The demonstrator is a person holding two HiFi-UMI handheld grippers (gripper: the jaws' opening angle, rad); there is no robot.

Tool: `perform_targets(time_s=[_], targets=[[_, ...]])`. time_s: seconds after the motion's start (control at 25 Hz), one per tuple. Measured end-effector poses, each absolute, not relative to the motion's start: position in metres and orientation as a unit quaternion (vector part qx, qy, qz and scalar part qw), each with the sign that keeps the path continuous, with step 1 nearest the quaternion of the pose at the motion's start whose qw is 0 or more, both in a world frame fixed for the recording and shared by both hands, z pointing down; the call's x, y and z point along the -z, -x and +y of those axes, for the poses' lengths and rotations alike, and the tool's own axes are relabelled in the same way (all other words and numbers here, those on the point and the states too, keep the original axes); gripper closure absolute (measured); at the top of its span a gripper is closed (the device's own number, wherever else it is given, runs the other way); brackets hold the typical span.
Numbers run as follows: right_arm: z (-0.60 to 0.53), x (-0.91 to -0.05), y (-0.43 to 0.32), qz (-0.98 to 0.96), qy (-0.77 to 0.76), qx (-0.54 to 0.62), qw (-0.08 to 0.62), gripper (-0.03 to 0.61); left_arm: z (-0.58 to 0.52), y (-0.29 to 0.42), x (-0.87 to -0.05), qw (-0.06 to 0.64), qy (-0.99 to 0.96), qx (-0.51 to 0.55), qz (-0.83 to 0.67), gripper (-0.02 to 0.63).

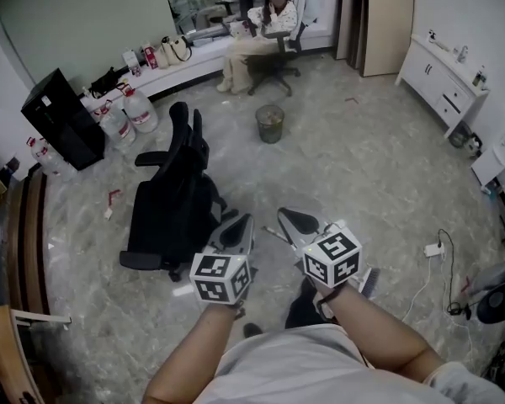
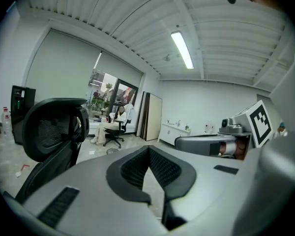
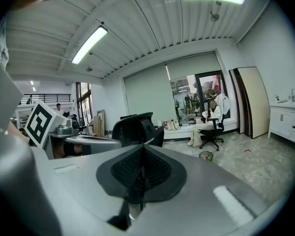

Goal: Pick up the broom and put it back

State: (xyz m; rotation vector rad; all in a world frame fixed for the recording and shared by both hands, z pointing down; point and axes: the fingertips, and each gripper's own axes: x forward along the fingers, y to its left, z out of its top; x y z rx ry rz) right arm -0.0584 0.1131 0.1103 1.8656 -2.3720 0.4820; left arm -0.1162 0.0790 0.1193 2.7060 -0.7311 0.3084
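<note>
Grey marbled floor [image 1: 362,167] underfoot; both grippers held out side by side over it; right gripper [image 1: 293,215] pinched fully together, empty; left gripper [image 1: 240,220] cracked just a sliver, nothing in the gap either; broom [image 1: 369,281], pretty sure, as the striped bit poking out just right of the right gripper's cube, down on the floor, below and behind the jaws, untouched; black office chair [image 1: 172,200] just left of the left gripper.

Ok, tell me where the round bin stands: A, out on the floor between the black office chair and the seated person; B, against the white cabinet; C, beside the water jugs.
A: the round bin stands on the floor, past the black office chair and short of the seated person.
</note>
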Motion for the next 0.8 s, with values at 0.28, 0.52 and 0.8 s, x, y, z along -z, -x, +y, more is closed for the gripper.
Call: perform_targets(time_s=[0.28, 0.52, 0.8], targets=[[0.044, -0.146, -0.023, -0.806, -0.56, -0.188, 0.043, 0.575, 0.008, 0.034, -0.147, 0.168, -0.928, -0.129, -0.308, 0.609], [0.016, -0.198, -0.079, -0.819, -0.522, -0.231, 0.065, 0.575, -0.027, -0.02, -0.188, 0.188, -0.912, -0.151, -0.331, 0.609], [-0.014, -0.309, -0.115, -0.803, -0.505, -0.298, 0.104, 0.575, -0.078, -0.054, -0.287, 0.227, -0.894, -0.179, -0.343, 0.609]])
